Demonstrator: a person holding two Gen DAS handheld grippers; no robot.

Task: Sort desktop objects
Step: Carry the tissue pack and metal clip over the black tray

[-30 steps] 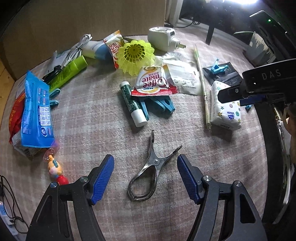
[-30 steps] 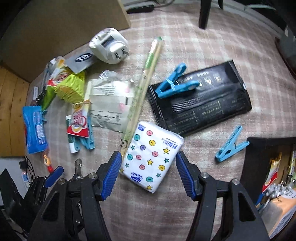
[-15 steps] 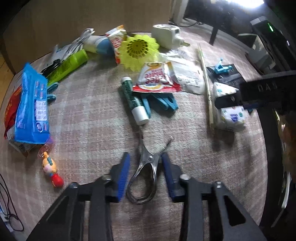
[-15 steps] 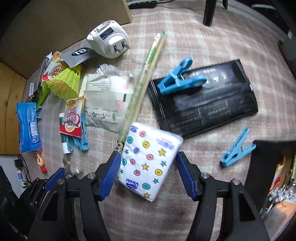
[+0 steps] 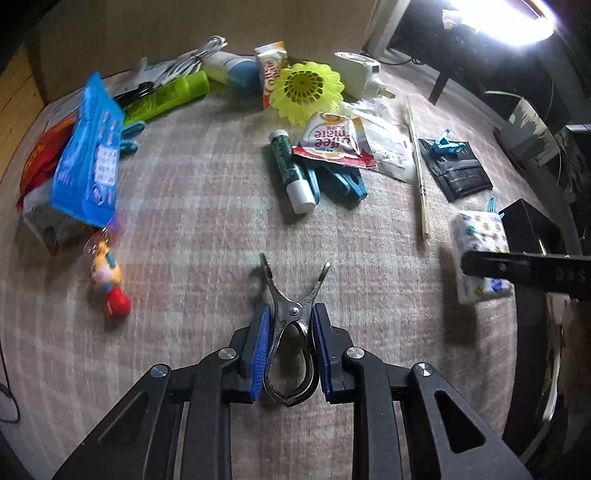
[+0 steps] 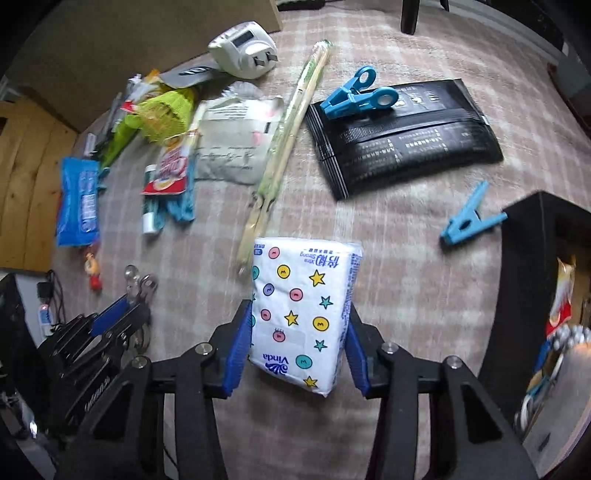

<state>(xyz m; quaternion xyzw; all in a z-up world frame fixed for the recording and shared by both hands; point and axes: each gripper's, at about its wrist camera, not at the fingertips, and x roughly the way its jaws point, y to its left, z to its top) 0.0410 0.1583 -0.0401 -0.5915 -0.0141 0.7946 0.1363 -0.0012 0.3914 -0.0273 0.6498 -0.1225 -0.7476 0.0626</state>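
Dim room, blown-out lamp glare (image 5: 509,22) top right, soft shadows, motion blur, heavy fisheye edge warp w/ dark vignette

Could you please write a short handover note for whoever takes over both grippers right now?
Left gripper: shut on the silver metal spring clamp.
Right gripper: shut on the white star-patterned Vinda tissue pack.
Black storage box at far right already holds some items.
Left to sort: blue plastic clothespins, black flat packet, wrapped chopsticks, white plug adapter, yellow shuttlecock, and others.
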